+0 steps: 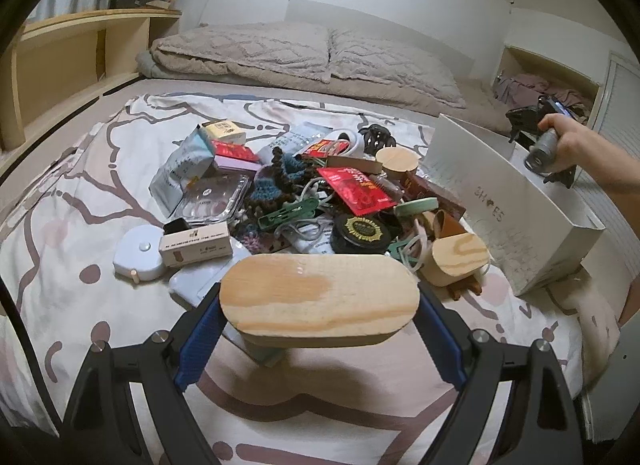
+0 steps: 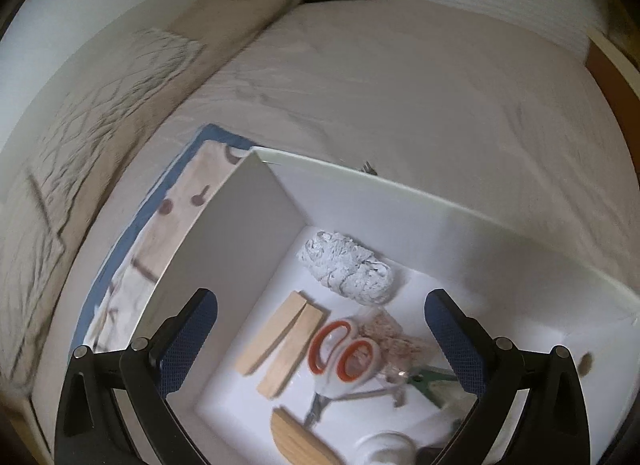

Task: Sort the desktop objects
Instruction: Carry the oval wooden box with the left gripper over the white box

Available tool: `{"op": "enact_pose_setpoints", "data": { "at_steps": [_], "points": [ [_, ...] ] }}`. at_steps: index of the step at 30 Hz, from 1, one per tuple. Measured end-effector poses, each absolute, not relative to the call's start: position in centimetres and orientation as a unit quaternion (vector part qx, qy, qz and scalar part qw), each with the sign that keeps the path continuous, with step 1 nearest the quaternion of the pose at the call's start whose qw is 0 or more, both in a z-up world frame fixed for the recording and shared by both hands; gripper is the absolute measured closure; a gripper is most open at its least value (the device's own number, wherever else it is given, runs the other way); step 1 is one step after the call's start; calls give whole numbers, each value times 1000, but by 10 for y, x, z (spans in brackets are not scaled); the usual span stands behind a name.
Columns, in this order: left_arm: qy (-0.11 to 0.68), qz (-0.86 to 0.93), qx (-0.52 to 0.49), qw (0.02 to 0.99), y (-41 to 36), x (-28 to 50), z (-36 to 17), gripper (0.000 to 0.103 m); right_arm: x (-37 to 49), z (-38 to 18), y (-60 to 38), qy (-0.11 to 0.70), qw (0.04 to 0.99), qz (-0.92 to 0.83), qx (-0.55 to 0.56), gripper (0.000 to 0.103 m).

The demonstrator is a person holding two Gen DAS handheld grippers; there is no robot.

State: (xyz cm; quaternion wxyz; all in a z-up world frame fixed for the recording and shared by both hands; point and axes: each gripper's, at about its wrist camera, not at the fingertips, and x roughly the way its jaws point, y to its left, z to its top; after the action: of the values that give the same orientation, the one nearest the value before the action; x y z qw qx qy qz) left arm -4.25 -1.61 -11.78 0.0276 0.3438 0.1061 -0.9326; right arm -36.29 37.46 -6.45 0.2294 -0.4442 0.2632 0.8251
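An oblong pale-wood block with rounded ends (image 1: pixel 319 299) is clamped between the blue-padded fingers of the left gripper (image 1: pixel 319 329), lifted off the patterned bedsheet (image 1: pixel 72 193) just in front of the messy pile of small objects (image 1: pixel 304 193). To the pile's right sits the white cardboard shoebox (image 1: pixel 508 201). The right gripper (image 2: pixel 320 345) is held above that box with its jaws spread and nothing between them; orange-handled scissors (image 2: pixel 344 357) and two tapered wooden wedges (image 2: pixel 280 341) are seen lying inside.
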Motion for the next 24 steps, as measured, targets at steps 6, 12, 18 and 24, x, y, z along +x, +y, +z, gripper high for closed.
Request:
{"op": "enact_pose_setpoints", "data": {
  "at_steps": [6, 12, 18, 24],
  "points": [
    [106, -935, 337, 20, -11, -47, -109, 13, -341, -41, 382, 237, 176, 852, -433, 0],
    [122, -934, 335, 1, -2, -60, -96, 13, -317, -18, 381, 173, 122, 883, -420, 0],
    [104, -940, 324, -14, 20, -78, -77, 13, -295, -8, 385, 120, 51, 902, -412, 0],
    [101, -943, 313, -39, 45, -99, -53, 13, -278, 0, 388, 67, -30, 920, -386, 0]
  ]
}}
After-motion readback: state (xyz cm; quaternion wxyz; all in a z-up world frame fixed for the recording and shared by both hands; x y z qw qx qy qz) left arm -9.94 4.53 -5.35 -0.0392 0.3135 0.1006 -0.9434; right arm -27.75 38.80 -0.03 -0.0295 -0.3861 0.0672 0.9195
